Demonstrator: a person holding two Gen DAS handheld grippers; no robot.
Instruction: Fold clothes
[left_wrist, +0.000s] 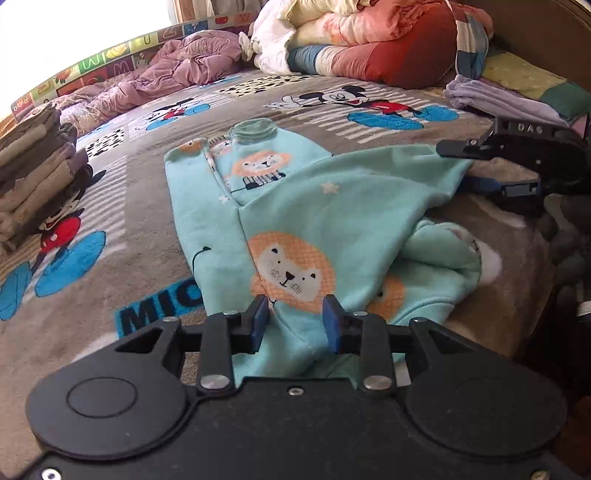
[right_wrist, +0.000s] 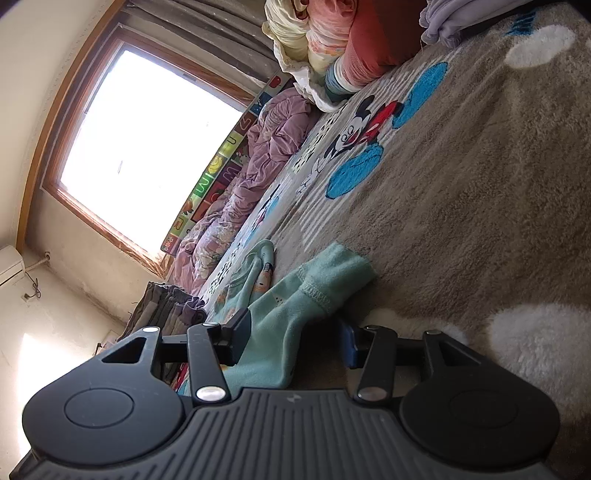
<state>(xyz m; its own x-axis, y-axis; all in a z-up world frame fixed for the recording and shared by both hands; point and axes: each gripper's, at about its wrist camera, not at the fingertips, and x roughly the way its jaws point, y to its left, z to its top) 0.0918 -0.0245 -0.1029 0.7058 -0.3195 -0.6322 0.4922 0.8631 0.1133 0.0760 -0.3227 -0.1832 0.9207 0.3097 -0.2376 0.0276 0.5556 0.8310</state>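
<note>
Lying on blanket (left_wrist: 122, 206), mint garment (left_wrist: 295, 206), jaws parted

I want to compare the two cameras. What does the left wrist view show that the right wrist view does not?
Only left wrist view: the big lion print on the teal garment, and the right hand-held gripper at the sleeve. Only right wrist view: the window and the sleeve cuff up close. Both: the garment, folded stack, blanket, purple quilt.
</note>
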